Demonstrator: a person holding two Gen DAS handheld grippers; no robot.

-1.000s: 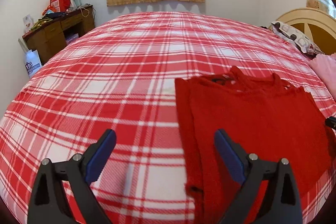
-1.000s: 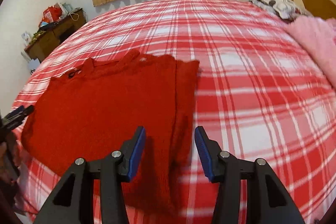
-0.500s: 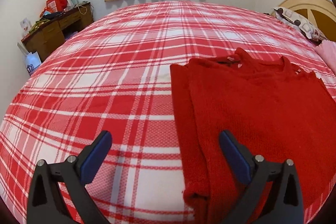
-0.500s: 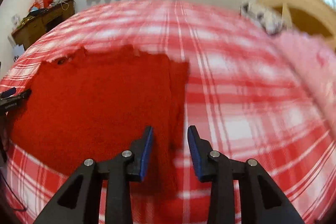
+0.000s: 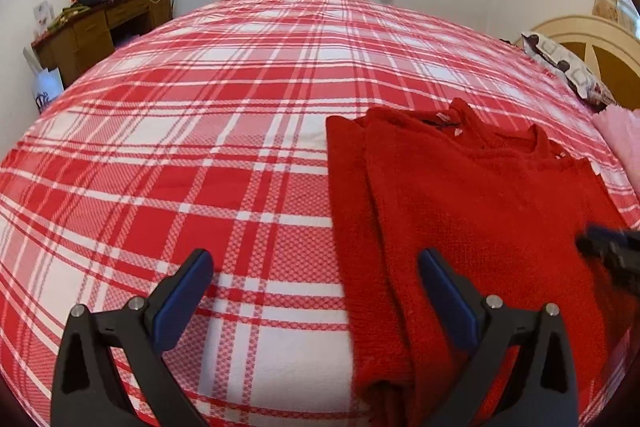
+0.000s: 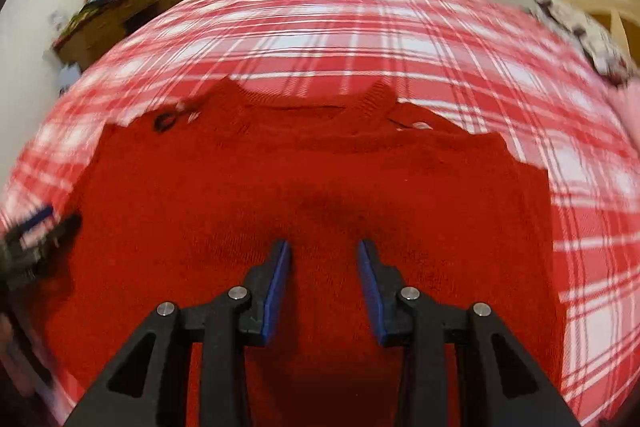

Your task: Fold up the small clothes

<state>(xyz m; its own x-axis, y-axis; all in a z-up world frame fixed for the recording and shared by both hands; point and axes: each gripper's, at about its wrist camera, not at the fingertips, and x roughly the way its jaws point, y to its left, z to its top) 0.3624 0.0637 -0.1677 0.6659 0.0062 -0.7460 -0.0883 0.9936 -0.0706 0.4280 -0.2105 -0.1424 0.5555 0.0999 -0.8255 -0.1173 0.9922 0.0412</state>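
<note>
I am working on a red sweater (image 5: 472,211) that is lying flat on the plaid bed (image 5: 240,131), collar toward the far side. Both side edges already look turned inward, so I judge the sleeve folds done and the crosswise fold still waiting.

I am holding the left gripper (image 5: 316,291) wide open and empty, straddling the sweater's left folded edge: one finger over bare bedspread, the other over the knit. I am holding the right gripper (image 6: 323,283) over the middle of the garment, near the hem; its jaws are apart with nothing between them. That view is smeared, so I cannot tell whether it is touching the fabric.

Next, I judge, each gripper needs to come down on a hem corner, pinch through all layers, and carry the hem toward the collar. The thick knit may slip or bunch if only the top layer is caught.

As for containers, I am seeing none; only a cluttered desk (image 5: 100,27) by the wall and a pillow (image 5: 568,71) at the headboard.
</note>
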